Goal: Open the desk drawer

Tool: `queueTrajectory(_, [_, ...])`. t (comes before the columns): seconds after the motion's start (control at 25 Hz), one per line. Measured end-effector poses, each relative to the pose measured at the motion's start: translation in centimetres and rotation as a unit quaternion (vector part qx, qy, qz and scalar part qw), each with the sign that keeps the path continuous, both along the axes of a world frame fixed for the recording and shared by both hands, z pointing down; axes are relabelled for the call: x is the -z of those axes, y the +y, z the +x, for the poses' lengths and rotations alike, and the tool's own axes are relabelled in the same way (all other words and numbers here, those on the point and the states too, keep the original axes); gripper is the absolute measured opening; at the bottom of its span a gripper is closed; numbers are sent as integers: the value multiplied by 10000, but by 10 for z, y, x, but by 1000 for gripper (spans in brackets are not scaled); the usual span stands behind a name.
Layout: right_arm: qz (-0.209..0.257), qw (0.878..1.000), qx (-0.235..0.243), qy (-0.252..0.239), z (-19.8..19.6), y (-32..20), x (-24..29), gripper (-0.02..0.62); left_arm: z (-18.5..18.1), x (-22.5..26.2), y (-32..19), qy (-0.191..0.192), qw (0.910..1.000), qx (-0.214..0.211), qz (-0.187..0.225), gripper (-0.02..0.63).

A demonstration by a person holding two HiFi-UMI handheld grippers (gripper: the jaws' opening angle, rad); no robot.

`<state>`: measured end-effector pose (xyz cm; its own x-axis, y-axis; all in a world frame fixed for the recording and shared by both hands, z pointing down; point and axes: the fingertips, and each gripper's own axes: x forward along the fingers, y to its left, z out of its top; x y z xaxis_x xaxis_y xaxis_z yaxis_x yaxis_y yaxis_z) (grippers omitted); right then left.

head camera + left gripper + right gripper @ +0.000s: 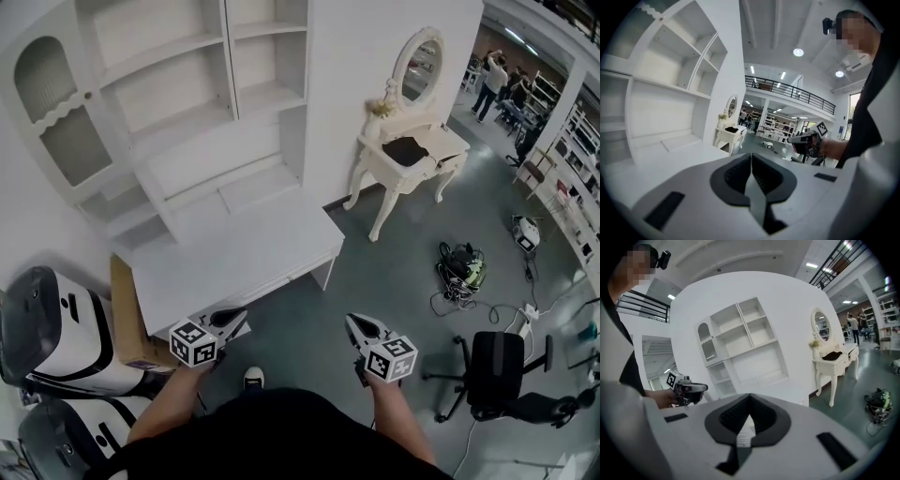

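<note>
A white desk [234,258] with a shelf hutch [187,103] stands against the wall, up and left in the head view. Its top is bare, and only a thin strip of its front under the near edge shows, so I cannot make out the drawer. My left gripper [242,315] hovers at the desk's near corner, jaws shut and empty [751,157]. My right gripper [350,320] hangs over the grey floor to the right of the desk, shut on nothing [749,404]. Each gripper shows in the other's view: the right gripper [793,139] and the left gripper [704,387].
A white vanity table with an oval mirror [412,155] stands to the desk's right. On the floor lie a tangle of cables and gear [461,267] and a black office chair [497,370]. White and black machines [56,328] and a cardboard box [127,319] crowd the left.
</note>
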<state>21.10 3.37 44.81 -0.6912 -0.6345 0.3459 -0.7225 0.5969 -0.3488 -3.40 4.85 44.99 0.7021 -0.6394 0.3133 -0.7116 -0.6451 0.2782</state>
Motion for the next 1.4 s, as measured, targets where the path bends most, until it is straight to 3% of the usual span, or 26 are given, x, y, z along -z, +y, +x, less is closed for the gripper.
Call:
queueTrajectory(0.2, [55, 9999, -102, -24, -31, -24, 10, 2, -18, 18, -32, 3, 9992, -324, 250, 17])
queueTrajectory(0.52, [124, 9998, -174, 11, -92, -53, 18, 2, -81, 13, -75, 116, 9989, -406, 205, 17])
queueTrajectory(0.92, [37, 9983, -546, 180, -132, -64, 16, 2, -122, 6, -109, 307, 9959, -829, 196, 17])
queueTrajectory(1.4, [-154, 9981, -523, 279, -163, -83, 2, 2, -170, -29, -117, 423, 9966, -691, -149, 17])
